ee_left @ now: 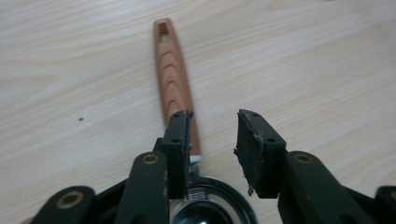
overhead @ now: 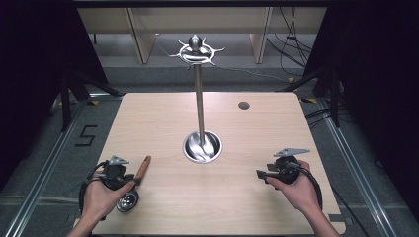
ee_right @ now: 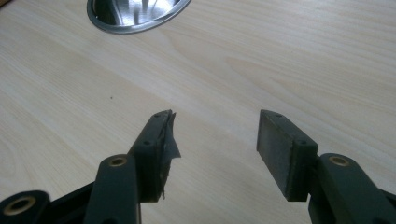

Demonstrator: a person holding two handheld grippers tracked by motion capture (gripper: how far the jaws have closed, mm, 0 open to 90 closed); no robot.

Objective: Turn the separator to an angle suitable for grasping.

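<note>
Jaws of the left gripper [ee_left: 212,140] were held apart over the table, nothing clamped. A wooden-handled steel strainer [ee_left: 175,86] was seen beneath them: its metal bowl under the gripper, its brown handle running toward twelve o'clock beside the left jaw. The right gripper [ee_right: 215,140], likewise agape and empty, was kept well apart.

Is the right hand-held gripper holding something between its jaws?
No, the right hand-held gripper has its jaws apart, and between them is the bare wooden table.
</note>
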